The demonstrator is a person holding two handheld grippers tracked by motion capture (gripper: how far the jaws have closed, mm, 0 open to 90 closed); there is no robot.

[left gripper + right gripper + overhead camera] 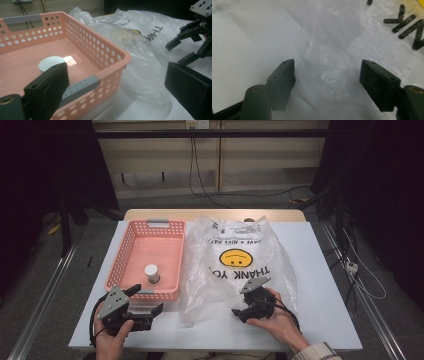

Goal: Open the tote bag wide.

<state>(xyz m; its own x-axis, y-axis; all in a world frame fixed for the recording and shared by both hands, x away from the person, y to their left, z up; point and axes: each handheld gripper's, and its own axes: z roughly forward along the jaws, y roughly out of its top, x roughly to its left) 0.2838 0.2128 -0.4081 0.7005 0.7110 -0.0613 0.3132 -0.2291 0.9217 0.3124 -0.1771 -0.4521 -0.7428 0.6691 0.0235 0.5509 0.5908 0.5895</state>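
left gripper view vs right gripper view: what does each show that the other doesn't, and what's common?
Left gripper view alone: the pink basket with a white round container inside, and farther off the right gripper, jaws apart, over the bag. Right gripper view alone: a close look at crumpled film between that gripper's own open jaws, which do not press on it. Both: the clear plastic bag with black lettering, lying on the white table.
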